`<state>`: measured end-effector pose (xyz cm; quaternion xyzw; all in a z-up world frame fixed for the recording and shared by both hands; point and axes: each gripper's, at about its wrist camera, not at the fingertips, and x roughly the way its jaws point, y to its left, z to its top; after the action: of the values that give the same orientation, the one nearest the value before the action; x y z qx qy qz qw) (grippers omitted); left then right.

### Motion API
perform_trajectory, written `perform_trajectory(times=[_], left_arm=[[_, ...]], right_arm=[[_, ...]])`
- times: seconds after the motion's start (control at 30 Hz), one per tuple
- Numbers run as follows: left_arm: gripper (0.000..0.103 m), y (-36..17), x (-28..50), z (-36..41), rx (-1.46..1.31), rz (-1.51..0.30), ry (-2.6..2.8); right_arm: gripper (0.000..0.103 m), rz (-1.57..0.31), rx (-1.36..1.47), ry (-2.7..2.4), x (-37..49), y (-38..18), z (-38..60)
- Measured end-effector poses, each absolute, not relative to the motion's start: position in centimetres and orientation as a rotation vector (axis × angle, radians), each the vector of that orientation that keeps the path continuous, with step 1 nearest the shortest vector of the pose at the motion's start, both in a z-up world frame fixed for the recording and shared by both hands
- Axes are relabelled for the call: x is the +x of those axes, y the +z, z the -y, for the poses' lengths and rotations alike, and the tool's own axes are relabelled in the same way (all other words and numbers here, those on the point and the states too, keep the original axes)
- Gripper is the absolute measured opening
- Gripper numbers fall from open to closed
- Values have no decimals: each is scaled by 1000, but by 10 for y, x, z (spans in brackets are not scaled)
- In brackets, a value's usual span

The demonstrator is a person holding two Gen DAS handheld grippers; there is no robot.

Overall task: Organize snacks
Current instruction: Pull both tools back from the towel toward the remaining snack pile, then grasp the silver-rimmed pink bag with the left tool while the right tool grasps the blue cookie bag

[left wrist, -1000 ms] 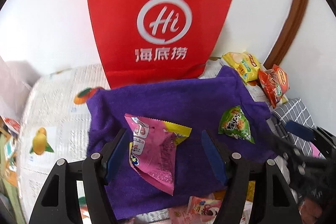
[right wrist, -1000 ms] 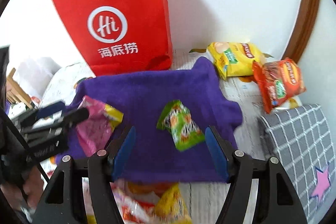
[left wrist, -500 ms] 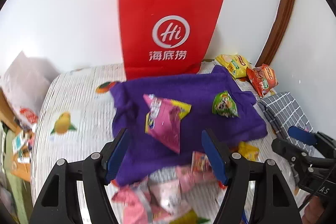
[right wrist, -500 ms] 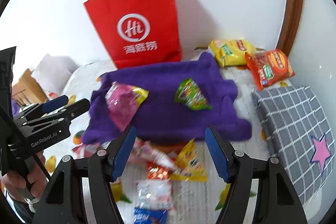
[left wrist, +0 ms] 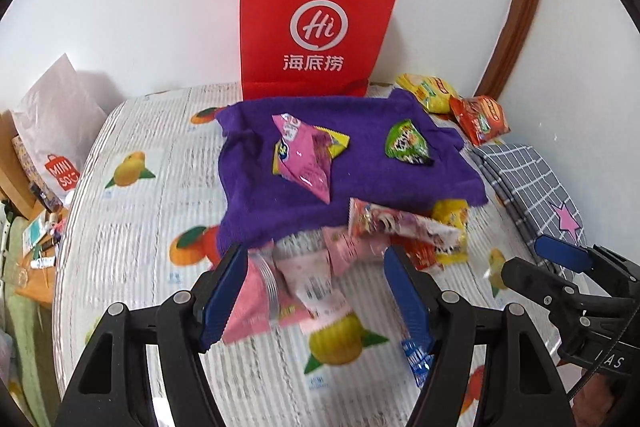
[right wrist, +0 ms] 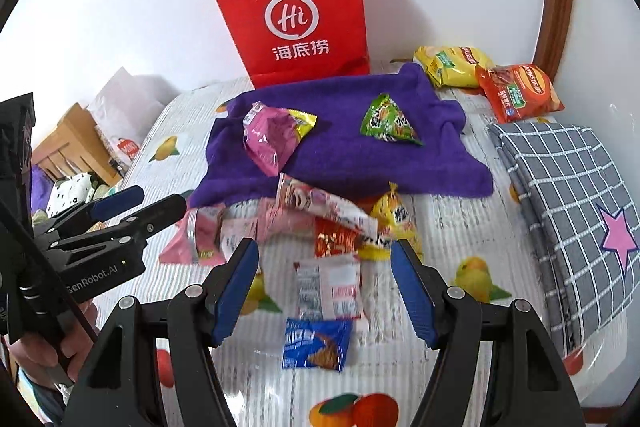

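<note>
Jaws apart and empty on left gripper (left wrist: 310,291) and right gripper (right wrist: 324,287), above blurred, seemingly pink snack packets (left wrist: 304,275).

Right gripper (right wrist: 324,283) jaws apart, empty, above a white packet (right wrist: 330,287) and blue packet (right wrist: 316,343). Purple towel (right wrist: 344,159) carries pink packet (right wrist: 270,137) and green packet (right wrist: 386,121). Red bag (right wrist: 296,27) upright behind.

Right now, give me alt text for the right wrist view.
Open, empty tongs hover over loose snack packets on a fruit-print cloth. Beyond, a purple towel holds a pink packet and a green packet.
</note>
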<state>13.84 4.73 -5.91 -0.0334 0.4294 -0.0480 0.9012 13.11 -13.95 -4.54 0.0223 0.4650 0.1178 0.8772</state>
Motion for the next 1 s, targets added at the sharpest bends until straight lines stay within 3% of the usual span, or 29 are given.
perform_trajectory(times=[0.43, 1.0], left_arm=[[69, -75, 116, -63, -114, -910, -52], [69, -121, 113, -93, -202, -972, 30]], right_arm=[[68, -938, 40, 184, 104, -56, 164], [68, -1093, 7, 312, 84, -149, 123]])
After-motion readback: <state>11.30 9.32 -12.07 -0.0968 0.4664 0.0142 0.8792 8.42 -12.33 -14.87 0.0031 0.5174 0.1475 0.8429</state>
